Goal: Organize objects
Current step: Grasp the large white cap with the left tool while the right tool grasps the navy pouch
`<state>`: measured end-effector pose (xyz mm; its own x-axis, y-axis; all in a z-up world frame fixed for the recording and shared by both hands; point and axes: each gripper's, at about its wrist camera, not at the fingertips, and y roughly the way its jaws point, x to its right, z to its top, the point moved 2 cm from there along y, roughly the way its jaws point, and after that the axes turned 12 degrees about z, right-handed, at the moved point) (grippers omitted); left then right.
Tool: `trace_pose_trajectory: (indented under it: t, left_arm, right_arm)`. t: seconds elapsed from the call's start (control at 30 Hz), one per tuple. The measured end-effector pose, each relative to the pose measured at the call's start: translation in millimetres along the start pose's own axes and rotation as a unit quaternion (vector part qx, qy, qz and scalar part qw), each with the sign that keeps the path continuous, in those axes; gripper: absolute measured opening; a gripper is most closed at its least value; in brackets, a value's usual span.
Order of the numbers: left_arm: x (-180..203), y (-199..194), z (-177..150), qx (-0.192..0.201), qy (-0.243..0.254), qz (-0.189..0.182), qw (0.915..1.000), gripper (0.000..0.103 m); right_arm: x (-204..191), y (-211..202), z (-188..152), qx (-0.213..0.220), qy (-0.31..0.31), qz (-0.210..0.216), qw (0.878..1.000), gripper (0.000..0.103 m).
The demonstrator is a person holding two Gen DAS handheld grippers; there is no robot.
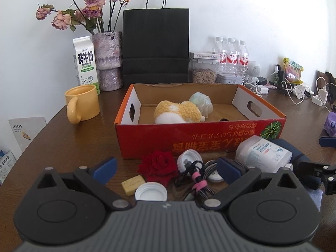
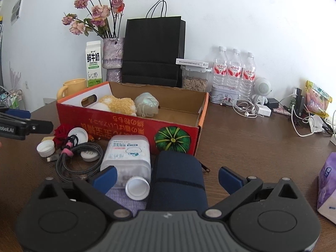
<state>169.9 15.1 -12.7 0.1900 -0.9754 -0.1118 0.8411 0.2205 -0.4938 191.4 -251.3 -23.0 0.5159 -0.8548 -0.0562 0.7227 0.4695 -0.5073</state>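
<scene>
Both grippers stand apart, empty. Right gripper (image 2: 167, 178) straddles the navy pouch (image 2: 178, 176); the red box (image 2: 130, 126) lies just beyond. Advised: centre on the pouch, avoid the plastic bottle (image 2: 128, 159) alongside. Left gripper (image 1: 167, 169) hovers over clutter.

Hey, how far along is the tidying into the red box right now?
Early. Done: the yellow plush toy and a pale green figure lie in the red cardboard box. In hand: nothing; the left gripper and right gripper are both open. Left on the table in front of the box: red rose, cable bundle, white caps, clear bottle, navy pouch.
</scene>
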Motion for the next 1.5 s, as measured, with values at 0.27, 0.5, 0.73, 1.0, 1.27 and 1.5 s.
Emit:
trace_pose_trajectory:
  t: [0.27,0.5,0.73,1.0,1.27,1.5]
  left_arm:
    - [-21,11,-21,-0.035,0.006,0.030,0.9989,0.103]
    - [-27,20,-28,-0.048,0.007,0.040,0.9980,0.103]
    - [-24,30,-30,-0.061,0.004,0.035,0.9975,0.081]
    - [-22,34,-29,-0.066,-0.004,0.019,0.9976,0.062]
    - [-19,36,-30,-0.068,-0.003,0.010,0.9976,0.041]
    - [-19,36,-30,-0.068,-0.004,0.010,0.9976,0.041]
  right_arm:
    - [15,-2,-19,-0.027,0.015,-0.005,1.000,0.103]
    - [25,6,-22,-0.042,0.031,0.012,0.999,0.103]
    - [33,20,-19,-0.060,0.044,0.024,0.997,0.103]
    - [46,26,-15,-0.064,0.074,0.045,0.994,0.095]
    - [50,28,-15,-0.065,0.081,0.058,0.993,0.089]
    - [48,36,-13,-0.071,0.086,0.070,0.991,0.076]
